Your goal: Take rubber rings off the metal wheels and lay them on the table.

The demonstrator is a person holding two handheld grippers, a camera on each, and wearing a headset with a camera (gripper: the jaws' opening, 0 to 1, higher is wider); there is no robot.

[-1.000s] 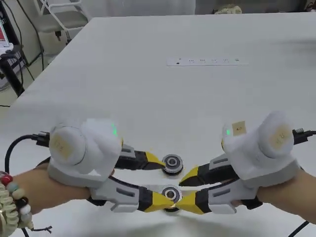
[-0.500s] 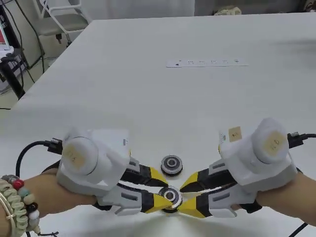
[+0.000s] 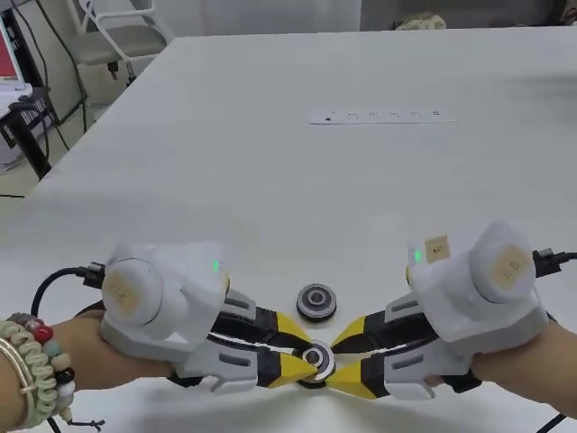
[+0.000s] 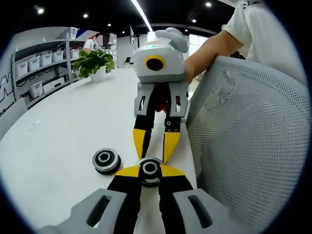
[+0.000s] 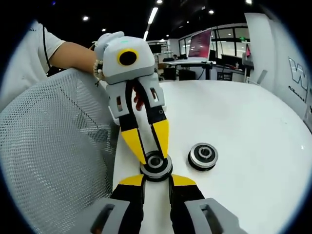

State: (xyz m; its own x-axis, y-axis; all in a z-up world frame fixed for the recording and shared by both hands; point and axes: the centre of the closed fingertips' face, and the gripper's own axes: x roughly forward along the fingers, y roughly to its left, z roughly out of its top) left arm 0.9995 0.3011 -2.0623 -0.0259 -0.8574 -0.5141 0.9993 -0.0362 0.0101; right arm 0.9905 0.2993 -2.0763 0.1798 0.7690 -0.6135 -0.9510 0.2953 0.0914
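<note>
Two metal wheels with black rubber rings lie on the white table (image 3: 270, 180). The near wheel (image 3: 315, 359) (image 4: 150, 168) (image 5: 156, 165) sits between both grippers, which meet tip to tip over it. My left gripper (image 3: 296, 350) (image 4: 149, 171) (image 5: 148, 146) comes from the left, its yellow jaws shut against the wheel's sides. From the right my right gripper (image 3: 341, 354) (image 5: 157, 179) (image 4: 155, 148) clamps the same wheel. The second wheel (image 3: 316, 300) (image 4: 106, 160) (image 5: 203, 156) lies flat just beyond, untouched.
A white power strip (image 3: 382, 116) lies far back at the table's middle. A grey mesh chair back (image 4: 248, 146) (image 5: 53, 141) stands at the table's near edge. A potted plant (image 4: 95, 61) sits on the far end. A chair (image 3: 122, 32) stands beyond the table's back left corner.
Both grippers have narrowed their jaws onto the near wheel; the left one's upper jaw drew back from the far wheel. The camera shifted slightly.
</note>
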